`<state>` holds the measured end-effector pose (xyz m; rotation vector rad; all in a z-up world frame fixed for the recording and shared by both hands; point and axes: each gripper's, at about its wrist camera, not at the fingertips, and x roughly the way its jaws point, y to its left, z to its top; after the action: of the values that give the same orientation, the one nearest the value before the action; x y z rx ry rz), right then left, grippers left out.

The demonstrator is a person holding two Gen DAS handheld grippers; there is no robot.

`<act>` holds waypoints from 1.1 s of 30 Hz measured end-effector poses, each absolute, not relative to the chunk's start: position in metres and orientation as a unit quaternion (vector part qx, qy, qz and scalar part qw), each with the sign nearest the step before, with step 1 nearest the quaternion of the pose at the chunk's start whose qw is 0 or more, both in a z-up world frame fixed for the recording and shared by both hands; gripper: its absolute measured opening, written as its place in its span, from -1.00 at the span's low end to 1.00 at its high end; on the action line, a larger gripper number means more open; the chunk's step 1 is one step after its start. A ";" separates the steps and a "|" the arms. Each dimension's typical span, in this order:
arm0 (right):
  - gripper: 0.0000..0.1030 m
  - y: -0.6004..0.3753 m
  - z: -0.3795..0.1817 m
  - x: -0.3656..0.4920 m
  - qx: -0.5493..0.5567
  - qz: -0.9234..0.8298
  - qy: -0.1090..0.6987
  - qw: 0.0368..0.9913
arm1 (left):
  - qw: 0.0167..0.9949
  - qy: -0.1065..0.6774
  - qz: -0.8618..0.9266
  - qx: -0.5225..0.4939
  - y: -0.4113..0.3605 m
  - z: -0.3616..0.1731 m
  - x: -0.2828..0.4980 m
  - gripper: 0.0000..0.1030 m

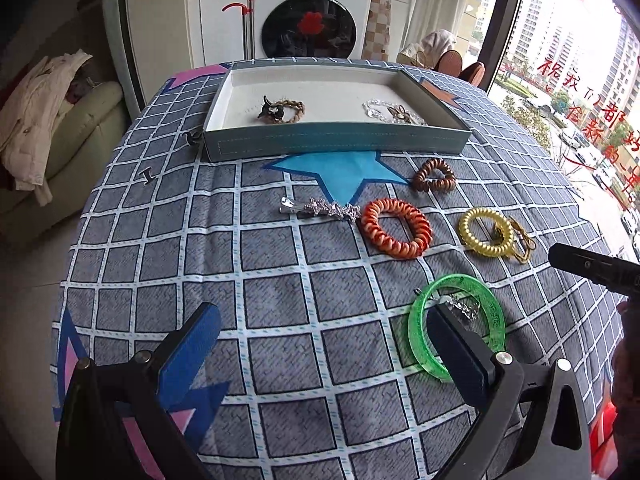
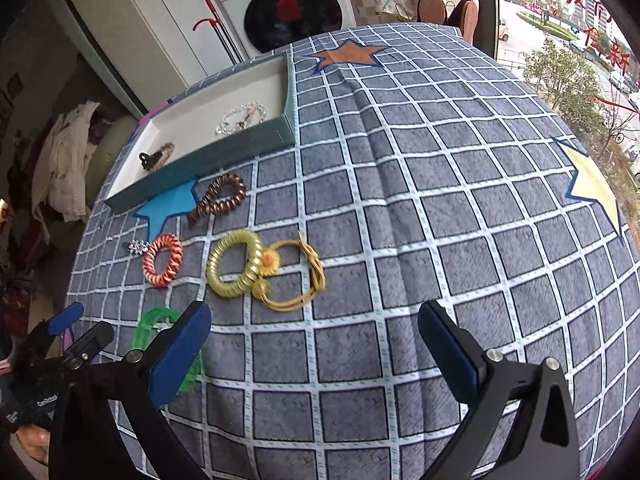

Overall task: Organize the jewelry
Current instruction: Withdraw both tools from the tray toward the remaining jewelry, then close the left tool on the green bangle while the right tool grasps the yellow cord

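Checked cloth (image 1: 280,300) covers the table, washer (image 1: 312,16) behind it. Going left to right from my left cam: silver clip (image 1: 320,208), orange coil (image 1: 396,234), brown coil (image 1: 434,176) further back, yellow coil (image 1: 486,232), green ring (image 1: 460,320) nearest me. Tray (image 1: 340,146) at the back has two pieces in it. My left gripper (image 1: 324,344) is spread wide, empty; right gripper (image 2: 316,344) is released too, over bare cloth

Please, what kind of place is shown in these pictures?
Probably a home, perhaps a laundry or balcony area in a flat: a front-loading washing machine stands behind the cloth-covered table, and a large window overlooks tall apartment blocks.
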<state>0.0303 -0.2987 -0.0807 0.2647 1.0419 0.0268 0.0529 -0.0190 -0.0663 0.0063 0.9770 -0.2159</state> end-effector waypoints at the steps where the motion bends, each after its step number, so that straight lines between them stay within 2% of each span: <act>1: 1.00 -0.300 -0.082 0.028 0.122 0.008 0.496 0.860 | 0.877 0.470 -0.101 0.006 -0.021 -0.068 0.051 1.00; 17: 0.96 -0.301 -0.082 0.033 0.087 -0.018 0.488 0.868 | 0.868 0.486 -0.103 0.025 -0.040 -0.073 0.051 1.00; 22: 0.66 -0.297 -0.085 0.042 0.074 -0.017 0.494 0.866 | 0.867 0.486 -0.106 0.036 -0.047 -0.075 0.051 1.00; 24: 0.43 -0.294 -0.087 0.046 0.066 -0.013 0.496 0.866 | 0.866 0.486 -0.107 0.037 -0.048 -0.076 0.052 1.00; 27: 0.23 -0.288 -0.093 0.053 0.050 -0.012 0.502 0.864 | 0.866 0.487 -0.108 0.041 -0.051 -0.078 0.053 1.00; 33: 0.15 -0.269 -0.096 0.059 -0.007 -0.014 0.494 0.869 | 0.860 0.497 -0.104 0.052 -0.056 -0.087 0.057 0.98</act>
<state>0.0589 -0.2690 -0.0957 -0.0157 1.0339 -0.0289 0.0571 -0.0558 -0.0870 0.1096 1.0426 -0.2192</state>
